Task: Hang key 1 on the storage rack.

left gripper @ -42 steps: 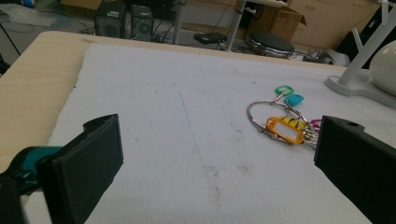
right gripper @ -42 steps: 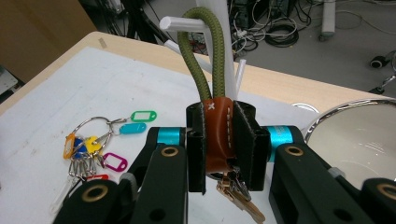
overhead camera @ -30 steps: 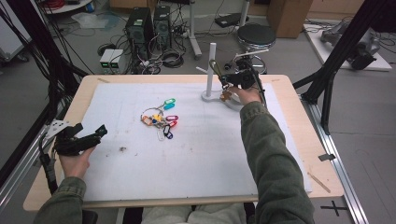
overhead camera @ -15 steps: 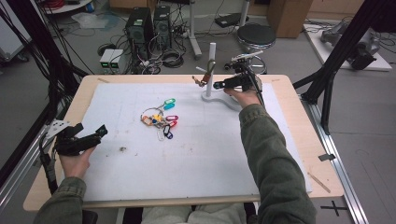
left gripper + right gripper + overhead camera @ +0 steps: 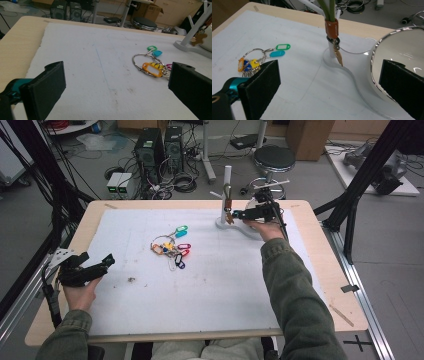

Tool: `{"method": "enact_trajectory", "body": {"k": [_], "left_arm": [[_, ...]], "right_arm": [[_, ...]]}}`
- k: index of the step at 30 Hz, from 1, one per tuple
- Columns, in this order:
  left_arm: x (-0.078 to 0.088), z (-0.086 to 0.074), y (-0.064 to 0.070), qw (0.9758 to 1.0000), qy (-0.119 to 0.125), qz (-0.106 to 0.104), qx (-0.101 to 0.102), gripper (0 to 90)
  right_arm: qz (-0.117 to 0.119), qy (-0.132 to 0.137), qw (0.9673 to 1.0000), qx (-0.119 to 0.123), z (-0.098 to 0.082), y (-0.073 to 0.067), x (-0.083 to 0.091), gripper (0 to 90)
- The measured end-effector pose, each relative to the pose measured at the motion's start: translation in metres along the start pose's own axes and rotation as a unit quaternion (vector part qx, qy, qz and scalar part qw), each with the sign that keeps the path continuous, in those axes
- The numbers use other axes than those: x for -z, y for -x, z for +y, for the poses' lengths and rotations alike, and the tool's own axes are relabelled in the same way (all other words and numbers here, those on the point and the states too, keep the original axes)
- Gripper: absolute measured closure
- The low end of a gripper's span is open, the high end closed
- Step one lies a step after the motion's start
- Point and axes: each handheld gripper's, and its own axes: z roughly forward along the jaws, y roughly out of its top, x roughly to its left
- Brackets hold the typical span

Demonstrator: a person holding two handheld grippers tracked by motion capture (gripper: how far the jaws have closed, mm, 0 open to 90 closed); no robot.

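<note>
A white peg stand (image 5: 227,179) rises at the far middle of the white mat (image 5: 210,295). From it hangs a keychain (image 5: 331,27) with a green strap, an orange clasp and a brass key (image 5: 338,57). My right gripper (image 5: 235,214) sits just right of that keychain (image 5: 228,206). Its jaws have just been opening, and in the right gripper view it (image 5: 329,85) is open with nothing between them. A bunch of coloured key tags (image 5: 172,247) on a ring lies mid-mat. My left gripper (image 5: 107,262) rests open at the left edge, with the tags (image 5: 151,68) ahead of it (image 5: 115,87).
A round chrome-rimmed dish (image 5: 404,50) sits on the stand's base (image 5: 347,75), close to my right jaw. The wooden table (image 5: 90,220) edges the mat. Computers, cables and a stool (image 5: 274,157) stand on the floor beyond the far edge.
The right gripper's jaws opened and let go of the keychain, which now hangs free from the stand. The right hand drew back slightly. The left hand stayed put.
</note>
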Motion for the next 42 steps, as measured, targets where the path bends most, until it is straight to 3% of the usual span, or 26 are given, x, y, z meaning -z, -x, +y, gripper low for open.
{"method": "enact_trajectory", "body": {"k": [13,25,42], "left_arm": [[0.0,0.0,0.0,1.0,-0.002,0.001,0.0,1.7],[0.0,0.0,0.0,1.0,-0.003,0.001,0.0,1.8],[0.0,0.0,0.0,1.0,-0.005,0.001,0.002,1.7]], "right_arm": [[-0.001,0.018,0.9998,-0.004,-0.024,0.009,0.022,0.6],[-0.01,0.033,0.9993,0.011,-0.042,0.009,0.036,0.6],[-0.012,0.051,0.9986,0.002,-0.08,0.017,0.052,0.7]]}}
